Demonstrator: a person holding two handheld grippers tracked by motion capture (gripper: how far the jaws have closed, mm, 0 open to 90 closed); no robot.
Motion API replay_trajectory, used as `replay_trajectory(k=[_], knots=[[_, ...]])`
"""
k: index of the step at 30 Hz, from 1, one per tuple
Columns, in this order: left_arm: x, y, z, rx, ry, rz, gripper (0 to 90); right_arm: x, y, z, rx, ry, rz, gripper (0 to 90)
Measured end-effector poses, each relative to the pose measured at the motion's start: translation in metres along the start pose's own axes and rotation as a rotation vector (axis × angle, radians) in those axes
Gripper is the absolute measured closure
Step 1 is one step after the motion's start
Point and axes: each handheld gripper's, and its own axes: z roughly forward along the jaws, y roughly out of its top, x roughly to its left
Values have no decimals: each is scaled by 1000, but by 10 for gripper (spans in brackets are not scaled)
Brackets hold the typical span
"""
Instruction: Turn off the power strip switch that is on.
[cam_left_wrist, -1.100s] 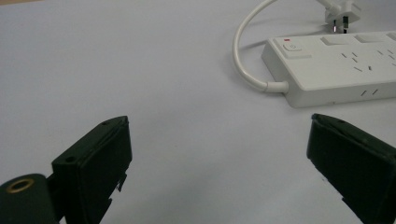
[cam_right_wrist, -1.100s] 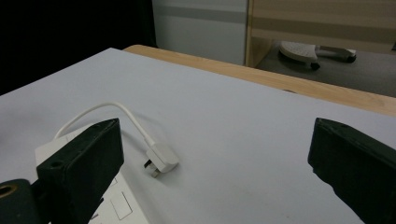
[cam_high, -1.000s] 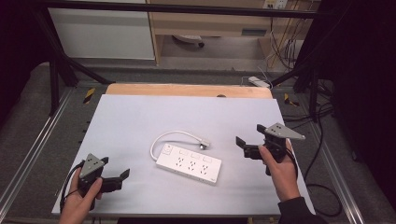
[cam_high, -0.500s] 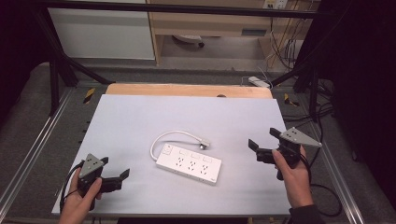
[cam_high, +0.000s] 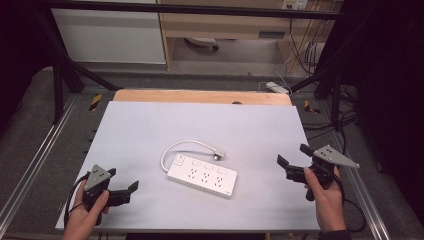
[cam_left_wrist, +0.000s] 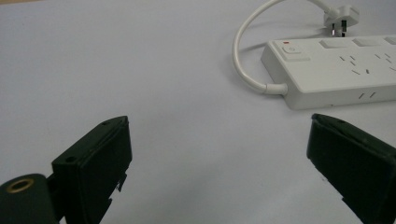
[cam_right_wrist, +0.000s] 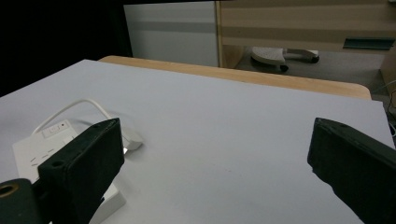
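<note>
A white power strip lies near the middle of the pale table, its short white cable looping back to a plug. The strip and plug sit ahead and to the right in the left gripper view. My left gripper is open at the front left corner, with nothing between its jaws. My right gripper is open at the right edge, pointing toward the strip, also with nothing held.
A wooden strip runs along the table's far edge. Metal rails flank the table. Beyond it stand a white cabinet, wooden furniture and loose cables with another power strip on the floor.
My right gripper has moved back and to the right, away from the power strip, toward the table's right edge. The left gripper has stayed put.
</note>
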Motion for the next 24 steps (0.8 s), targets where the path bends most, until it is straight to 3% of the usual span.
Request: replay_trajectory(k=[14,24], knots=[[0,0,0,-1,-4,-6,65,-2,-24,-2,5,-16,2,51],[0,0,0,-2,-5,-6,65,-1,-47,5,38,-22,7,52]])
